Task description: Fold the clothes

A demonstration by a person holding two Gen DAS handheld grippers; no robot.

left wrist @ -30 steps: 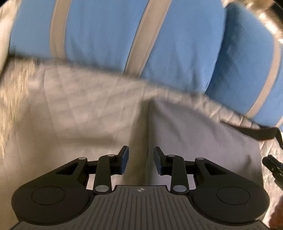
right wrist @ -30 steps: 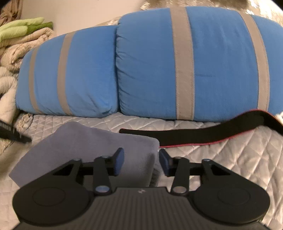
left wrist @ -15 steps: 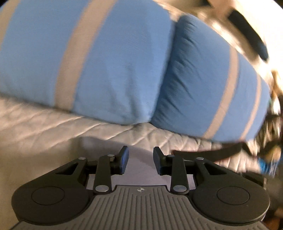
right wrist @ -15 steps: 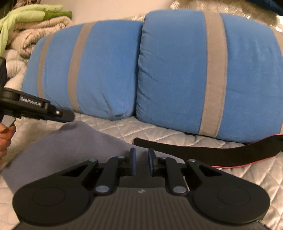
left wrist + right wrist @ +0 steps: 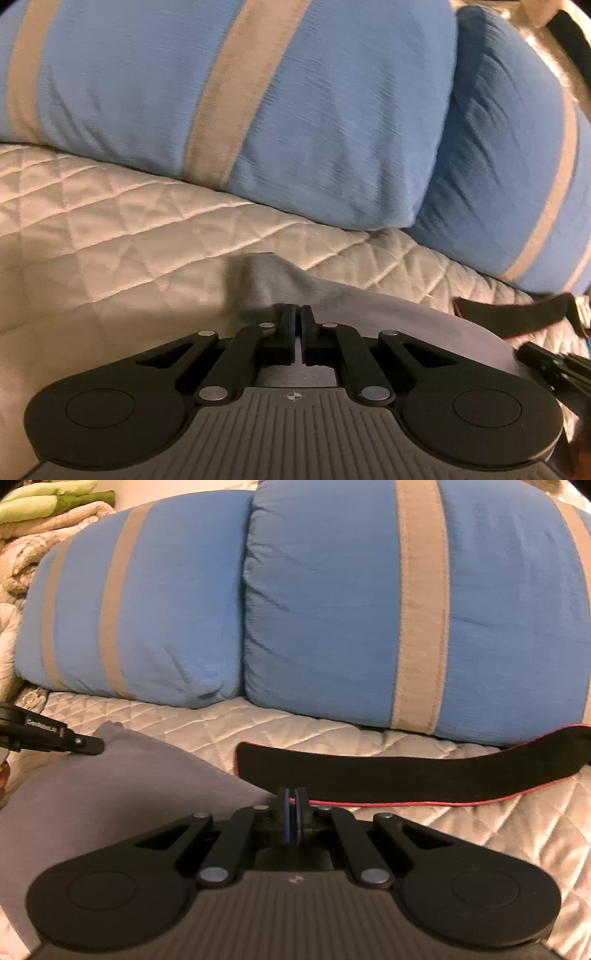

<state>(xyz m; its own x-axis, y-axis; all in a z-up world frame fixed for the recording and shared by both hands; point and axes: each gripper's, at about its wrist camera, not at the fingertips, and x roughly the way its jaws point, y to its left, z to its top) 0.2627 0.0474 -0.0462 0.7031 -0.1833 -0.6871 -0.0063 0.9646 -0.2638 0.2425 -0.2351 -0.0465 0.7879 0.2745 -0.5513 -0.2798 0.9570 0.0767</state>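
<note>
The left gripper (image 5: 298, 317) has its jaws pressed almost together on a far corner of the grey garment (image 5: 388, 317), and the cloth rises into a small peak just ahead of the tips. The right gripper (image 5: 291, 805) is likewise closed, pinching the garment's other far corner (image 5: 236, 794), with only a sliver showing between its blue pads. Between the two, the grey garment (image 5: 122, 794) lies fairly smooth on the quilted bedspread (image 5: 110, 229), its far edge towards the pillows and its near part hidden under the tools.

As for progress, both corners are gripped, which reads to me as a fold under way; how many folds the cloth already carries I cannot tell, since its near side is out of sight.

Both tools are held low, nearly level with the bed and pointing at the two blue striped pillows (image 5: 332, 609) along the head edge. From the right side, the left tool (image 5: 51, 736) reaches in from the left edge. A black band with red trim (image 5: 406, 771) lies on the bedspread just beyond the garment, below the pillows.
</note>
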